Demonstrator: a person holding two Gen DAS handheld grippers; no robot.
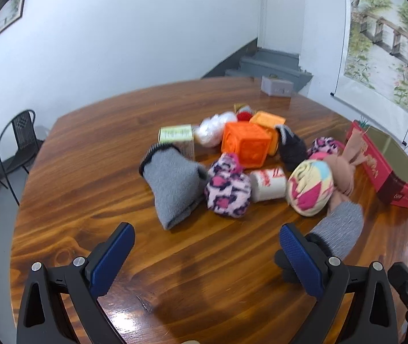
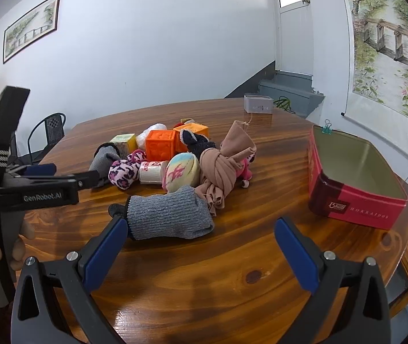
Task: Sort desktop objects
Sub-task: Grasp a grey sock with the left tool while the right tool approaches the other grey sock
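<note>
A pile of objects lies mid-table: two orange cubes [image 1: 245, 144], rolled socks in grey [image 1: 172, 183], pink leopard print [image 1: 228, 186] and pastel [image 1: 311, 186], a tan knotted stocking [image 2: 224, 163], a white roll [image 1: 268, 183] and a green-yellow box [image 1: 176, 134]. A second grey sock [image 2: 169, 213] lies nearest, just beyond my right gripper [image 2: 199, 253], which is open and empty. My left gripper [image 1: 207, 258] is open and empty, short of the pile. An open red tin [image 2: 355, 177] stands at the right.
A small grey box [image 2: 258, 103] sits at the table's far edge. Black chairs [image 1: 20, 140] stand to the left past the table edge. A scroll painting [image 2: 387, 43] hangs on the right wall. The left gripper's body [image 2: 32, 189] shows at left in the right wrist view.
</note>
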